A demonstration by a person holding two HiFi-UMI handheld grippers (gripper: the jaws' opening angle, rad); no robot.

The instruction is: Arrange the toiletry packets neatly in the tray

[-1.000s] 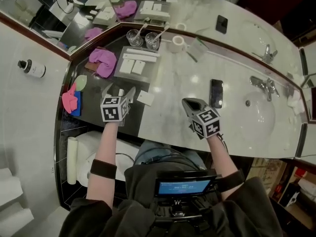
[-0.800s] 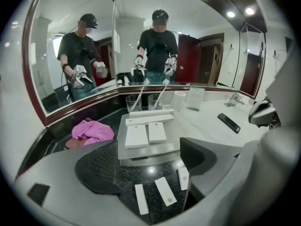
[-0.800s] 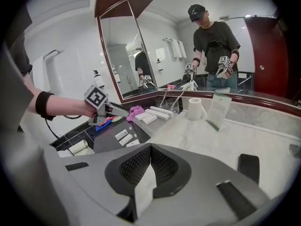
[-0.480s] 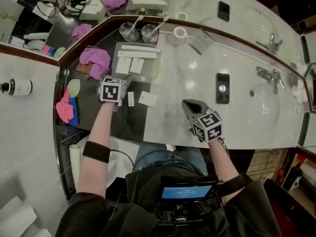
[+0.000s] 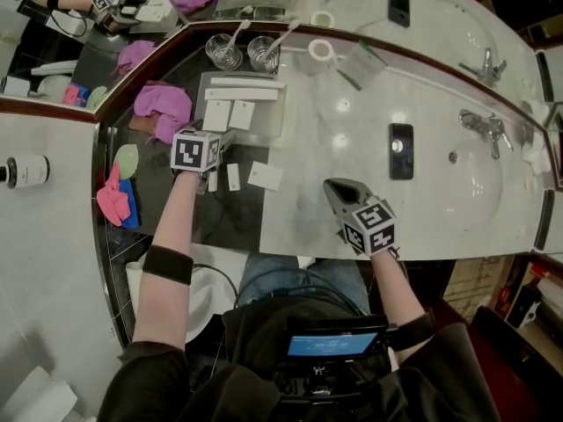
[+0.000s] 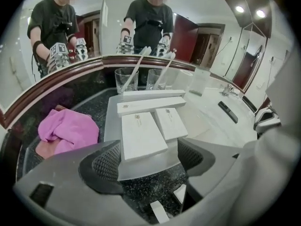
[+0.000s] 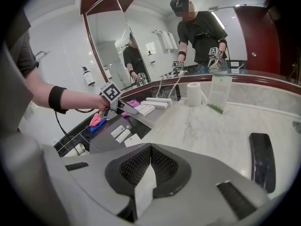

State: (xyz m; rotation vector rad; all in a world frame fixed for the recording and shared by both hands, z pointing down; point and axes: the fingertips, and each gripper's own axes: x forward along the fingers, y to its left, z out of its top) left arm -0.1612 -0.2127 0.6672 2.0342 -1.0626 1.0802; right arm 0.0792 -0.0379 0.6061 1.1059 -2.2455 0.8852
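Packets [image 6: 158, 212] lie beneath the open left tool [image 6: 149, 149]

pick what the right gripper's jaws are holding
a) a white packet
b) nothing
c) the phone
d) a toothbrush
a: in the right gripper view, the jaws of the right gripper are closed on a white packet, while the phone lies apart on the marble counter.
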